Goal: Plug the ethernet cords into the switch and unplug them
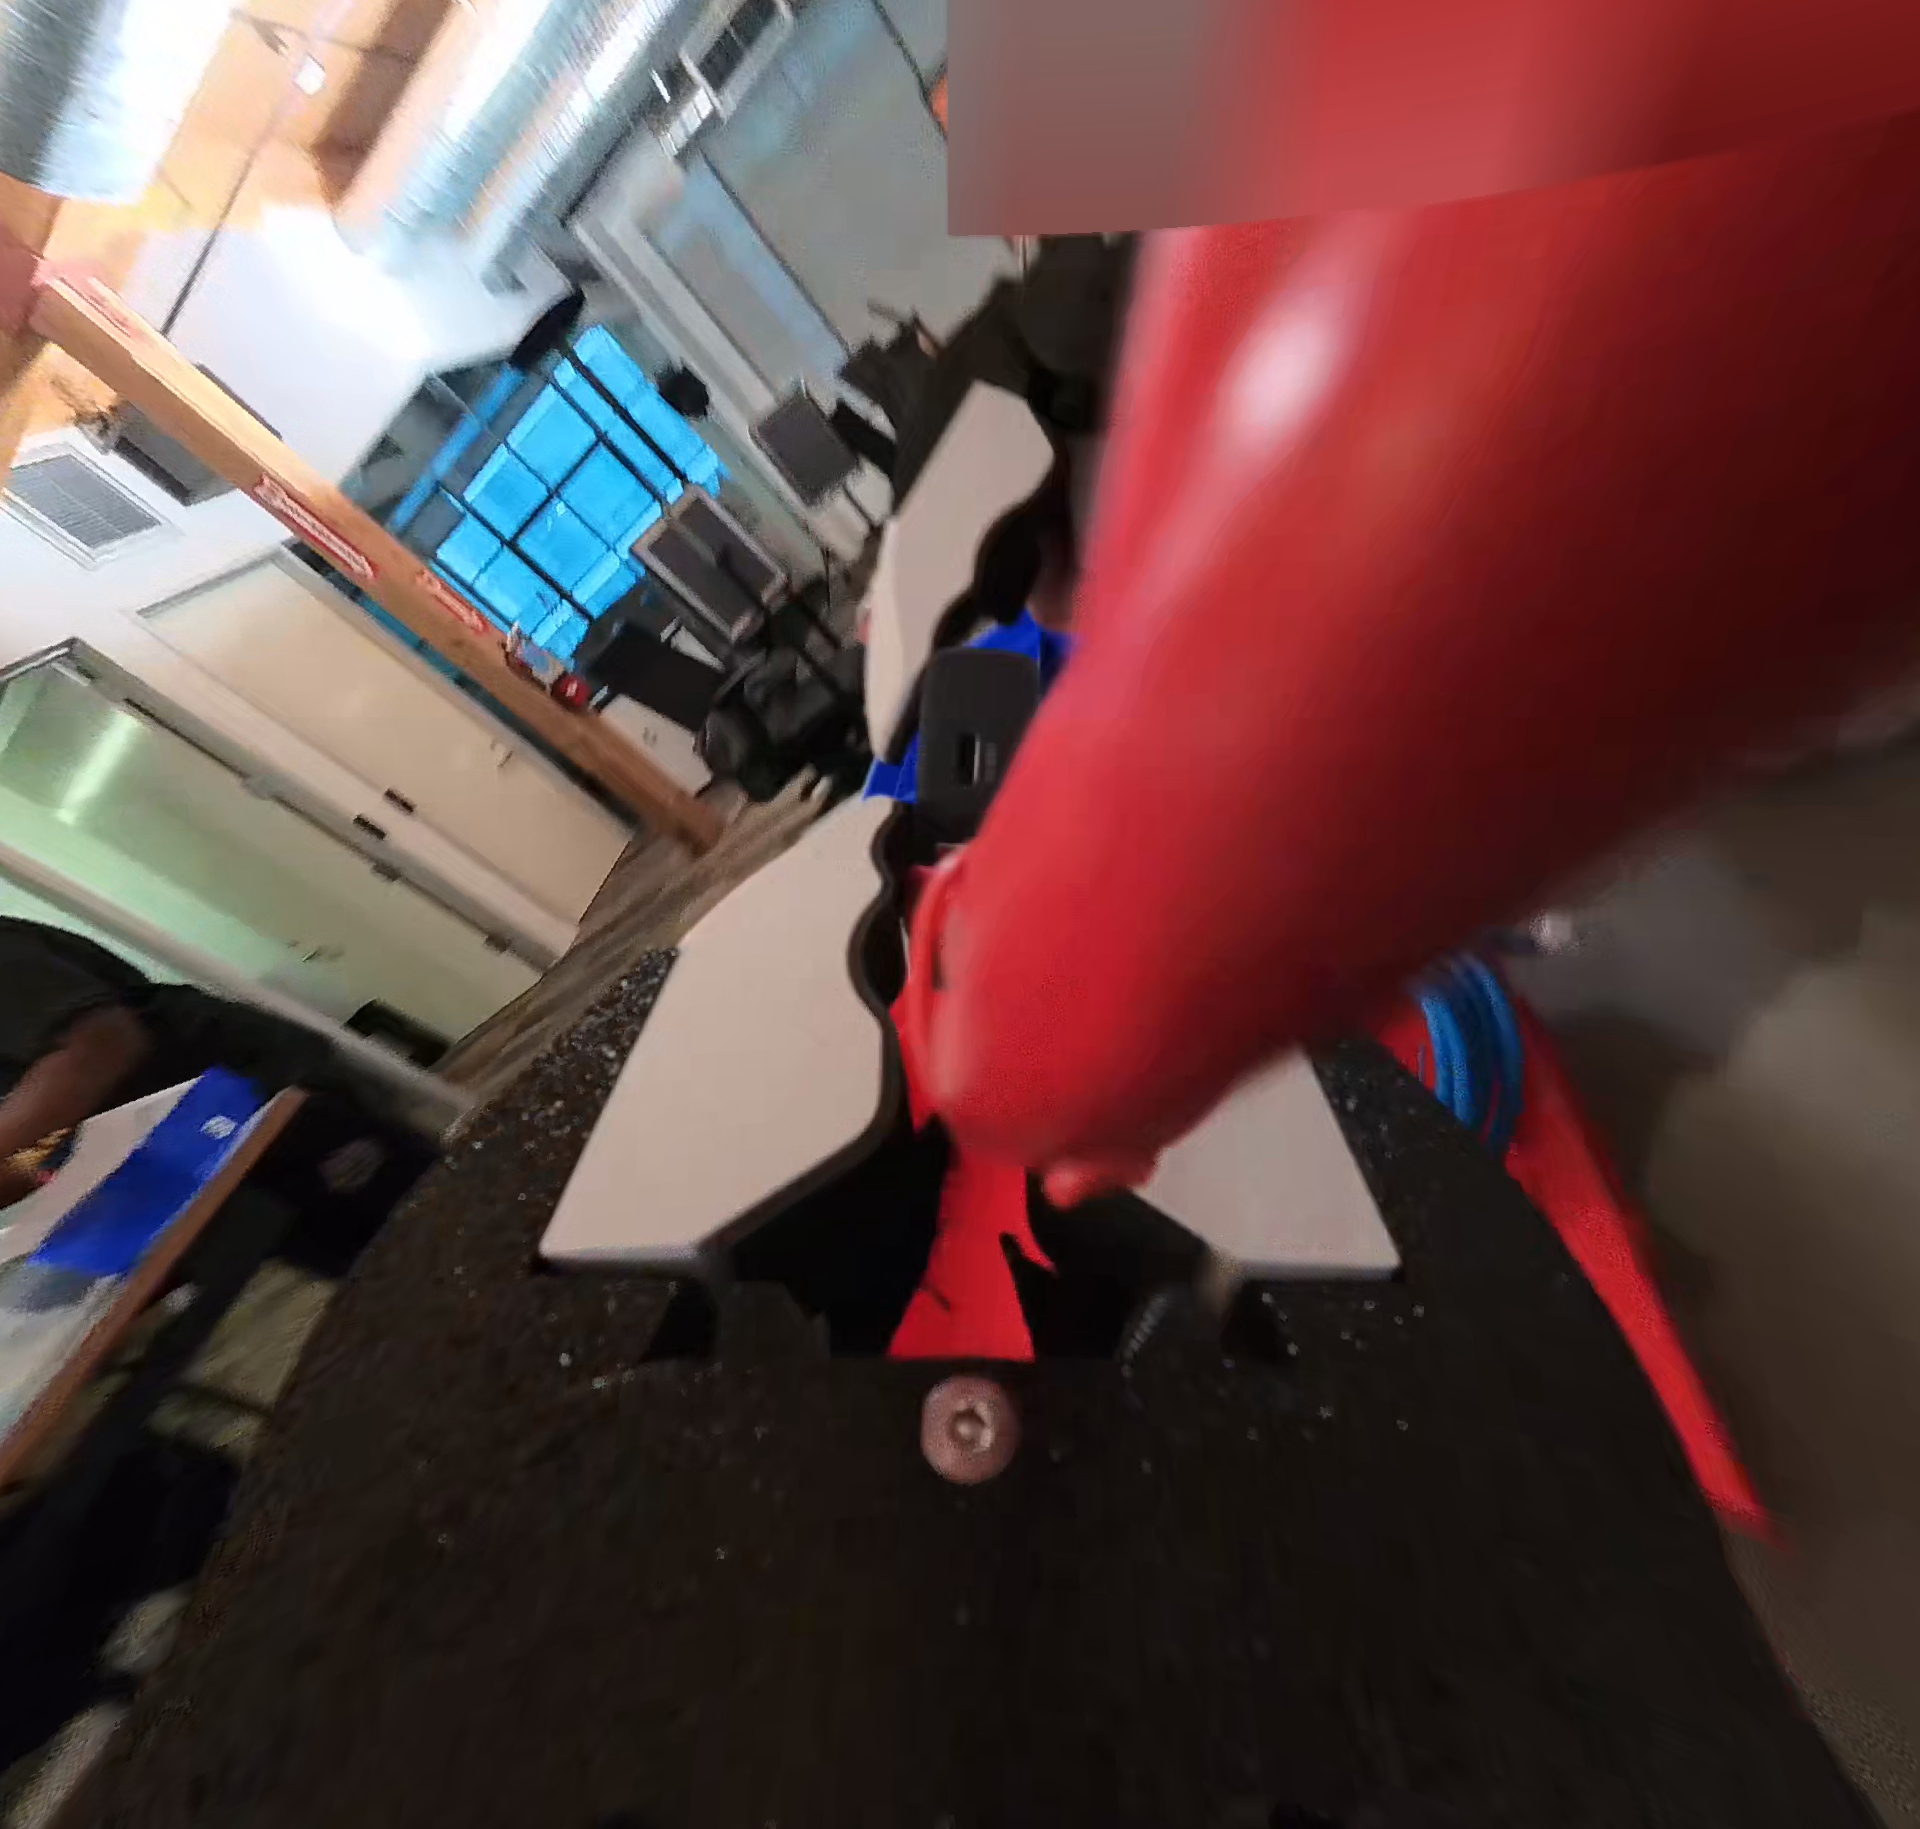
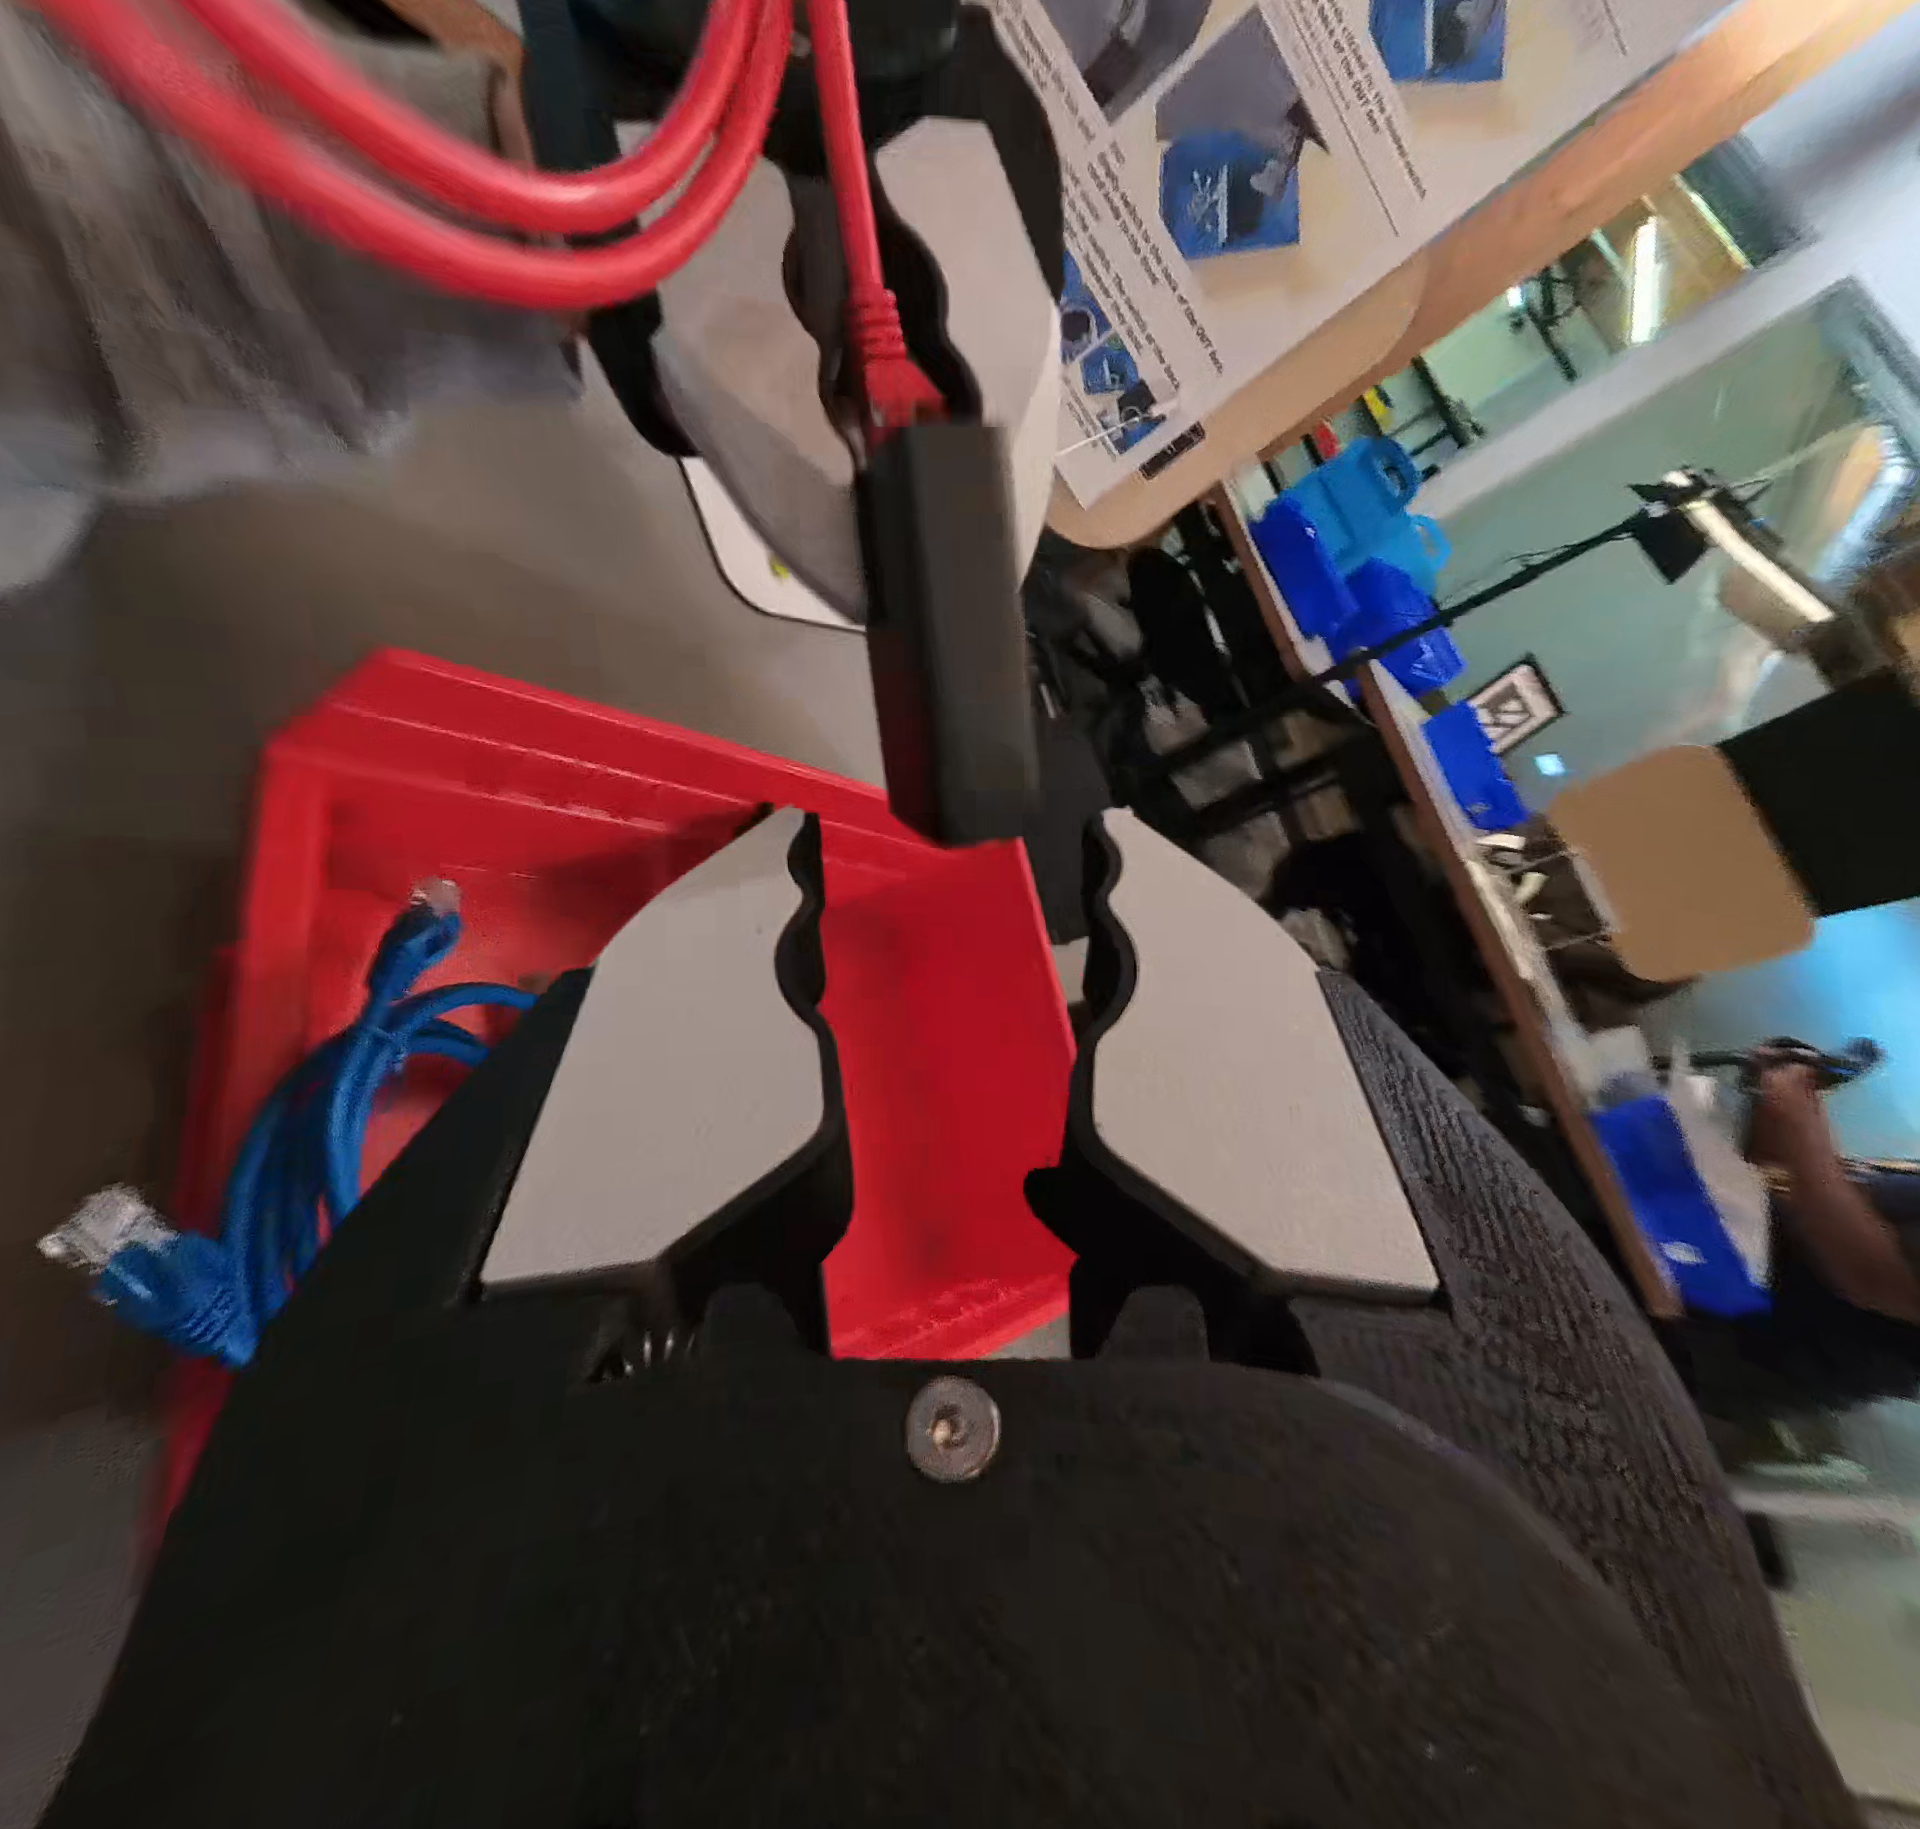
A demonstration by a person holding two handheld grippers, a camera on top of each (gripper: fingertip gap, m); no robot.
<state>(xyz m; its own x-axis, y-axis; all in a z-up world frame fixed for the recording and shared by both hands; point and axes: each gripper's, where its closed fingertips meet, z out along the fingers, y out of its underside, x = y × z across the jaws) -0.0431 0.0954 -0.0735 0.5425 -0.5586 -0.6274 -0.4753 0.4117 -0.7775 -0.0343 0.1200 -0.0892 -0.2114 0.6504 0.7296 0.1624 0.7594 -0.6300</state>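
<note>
In the right wrist view my left gripper point(image 2: 894, 397) hangs at the top, shut on a red cable point(image 2: 623, 210) just behind its red plug point(image 2: 883, 345). A black box-shaped adapter point(image 2: 951, 636) hangs from that plug. Its lower end sits just above the tips of my right gripper point(image 2: 945, 834), which is open with both pads clear of it. Below is a red bin point(image 2: 520, 771) with a coiled blue cable point(image 2: 312, 1104). In the left wrist view the red cable point(image 1: 1351, 636) blurs close to the lens and hides my left gripper's point(image 1: 997, 948) right finger. The adapter point(image 1: 977, 740) shows beyond.
A wooden table edge with printed picture sheets point(image 2: 1247, 117) is at the upper right. Blue bins point(image 2: 1371, 574) stand on a farther table, with a person's hand point(image 2: 1797, 1104) near it. Another person point(image 1: 83, 1031) bends over a table at the left of the left wrist view.
</note>
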